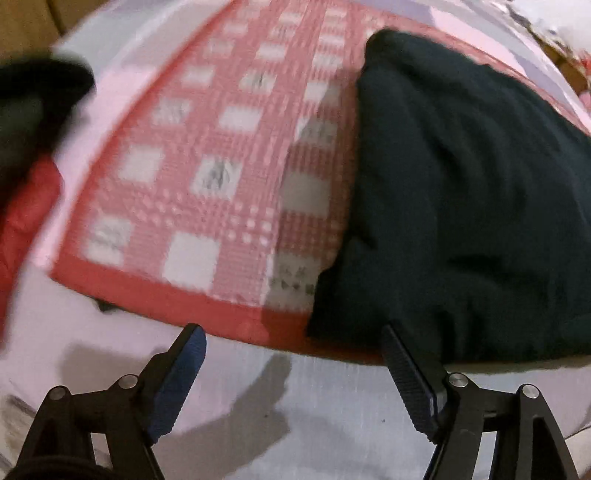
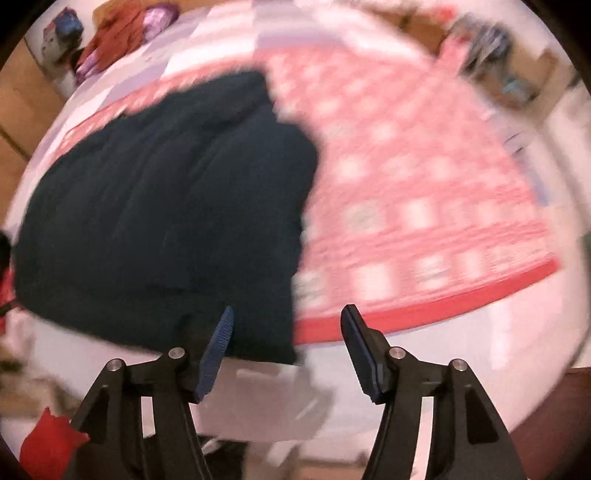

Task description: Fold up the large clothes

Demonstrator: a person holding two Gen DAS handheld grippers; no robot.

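Note:
A large dark garment [image 1: 472,192] lies bunched on a red-and-white checked mat [image 1: 221,166]. In the left wrist view it covers the mat's right part. In the right wrist view the garment [image 2: 159,206] covers the mat's [image 2: 424,206] left part. My left gripper [image 1: 293,334] is open and empty, just short of the mat's near edge, its right finger beside the garment's near corner. My right gripper [image 2: 288,314] is open and empty, above the garment's near right corner. Both views are blurred.
The mat lies on a pale pink and white sheet [image 1: 295,406]. Red cloth [image 1: 26,218] and dark cloth [image 1: 33,96] lie at the left. More clothes [image 2: 110,33] are piled at the far left, a red piece [image 2: 48,439] lies near, and clutter [image 2: 495,48] sits far right.

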